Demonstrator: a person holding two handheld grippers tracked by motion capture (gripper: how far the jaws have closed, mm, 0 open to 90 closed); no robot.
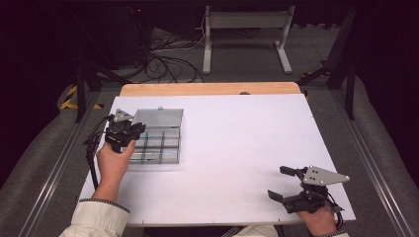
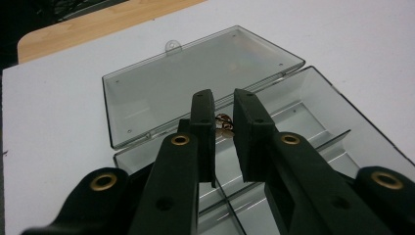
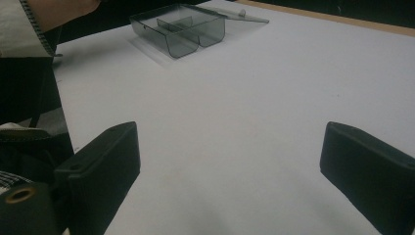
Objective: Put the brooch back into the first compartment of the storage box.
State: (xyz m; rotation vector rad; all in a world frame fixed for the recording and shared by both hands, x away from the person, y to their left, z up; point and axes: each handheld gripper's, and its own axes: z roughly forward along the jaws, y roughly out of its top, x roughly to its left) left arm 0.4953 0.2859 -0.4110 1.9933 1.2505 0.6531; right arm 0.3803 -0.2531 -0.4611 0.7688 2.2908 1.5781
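A clear smoky plastic compartment box (image 1: 165,148) lies at the table's left with its lid (image 1: 159,117) folded flat behind it. My left gripper (image 1: 137,130) hovers over the box's left rear compartments. In the left gripper view its jaws (image 2: 223,100) stand a narrow gap apart with nothing pinched between them. Just past the tips a small brown-gold item (image 2: 224,122) lies in the box (image 2: 313,112), near the hinge of the lid (image 2: 195,78). My right gripper (image 1: 277,182) rests near the front right edge, jaws wide open (image 3: 230,139) and empty, facing the box (image 3: 186,29).
A white sheet (image 1: 237,148) covers the table, with a wooden strip (image 1: 207,89) along the far edge. The person's left sleeve (image 3: 24,24) shows in the right gripper view. Beyond the table are cables (image 1: 168,64) and a white stand (image 1: 247,22) on the floor.
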